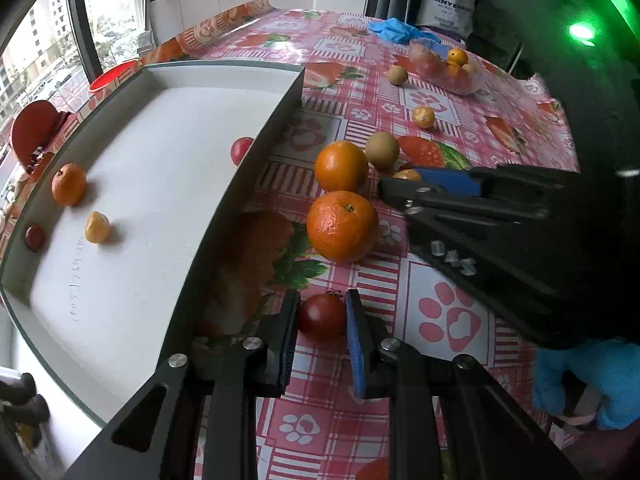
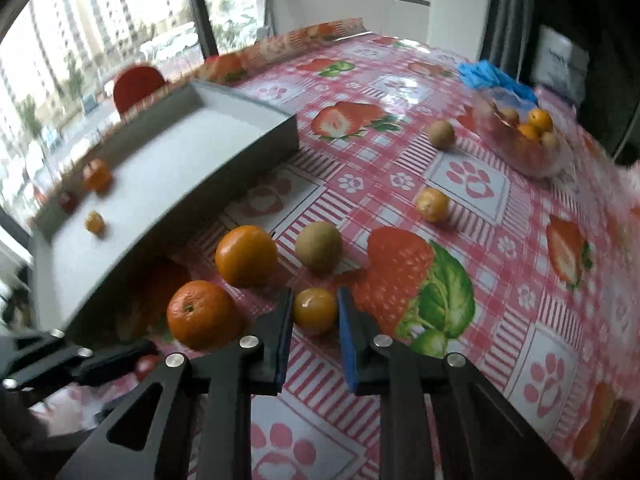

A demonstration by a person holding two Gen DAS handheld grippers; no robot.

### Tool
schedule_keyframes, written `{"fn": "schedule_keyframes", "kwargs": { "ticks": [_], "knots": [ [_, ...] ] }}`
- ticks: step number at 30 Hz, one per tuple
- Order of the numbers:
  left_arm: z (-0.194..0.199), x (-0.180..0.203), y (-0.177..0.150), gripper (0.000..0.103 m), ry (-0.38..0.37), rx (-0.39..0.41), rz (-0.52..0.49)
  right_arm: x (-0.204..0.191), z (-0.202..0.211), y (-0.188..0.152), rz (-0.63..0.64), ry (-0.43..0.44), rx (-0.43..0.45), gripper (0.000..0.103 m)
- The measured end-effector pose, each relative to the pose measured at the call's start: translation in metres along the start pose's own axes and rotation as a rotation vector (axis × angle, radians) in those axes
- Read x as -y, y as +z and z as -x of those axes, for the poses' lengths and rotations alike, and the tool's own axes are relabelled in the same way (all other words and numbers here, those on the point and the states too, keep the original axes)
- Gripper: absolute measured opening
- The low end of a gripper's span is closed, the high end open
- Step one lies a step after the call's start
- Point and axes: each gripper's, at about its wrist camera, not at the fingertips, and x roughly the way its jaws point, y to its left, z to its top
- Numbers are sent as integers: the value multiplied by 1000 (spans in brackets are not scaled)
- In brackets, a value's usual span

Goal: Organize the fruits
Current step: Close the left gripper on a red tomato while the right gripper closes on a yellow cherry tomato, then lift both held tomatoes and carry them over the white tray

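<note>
The tablecloth (image 2: 472,184) looks like glossy printed plastic, smooth and faintly reflective; the tray (image 1: 256,148) has matt grey walls and a matt white floor, like painted board; both oranges (image 1: 342,226) show dimpled, slightly shiny peel; the red tomato (image 1: 322,316) is smooth and glossy; the left gripper (image 1: 322,344) has matt black plastic fingers, ribbed blue rubbery pads (image 1: 356,344) and bright metal screws; the bowl (image 2: 520,144) is clear, glossy plastic.
</note>
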Motion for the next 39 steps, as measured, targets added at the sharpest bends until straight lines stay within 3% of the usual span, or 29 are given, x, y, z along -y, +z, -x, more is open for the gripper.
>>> {"fn": "schedule_keyframes", "kwargs": {
  "ticks": [5,16,29,39],
  "knots": [
    [10,-1,-2,24,-43,13,0,16,29,2,-64,32,28,23],
    [53,-13,1,24,-41,120,-2,14,57,0,-116,69,58,24],
    [81,-68,5,24,11,206,69,-41,62,25,-38,116,62,24],
    [80,-116,10,24,73,241,147,-90,37,44,47,137,18,24]
  ]
}}
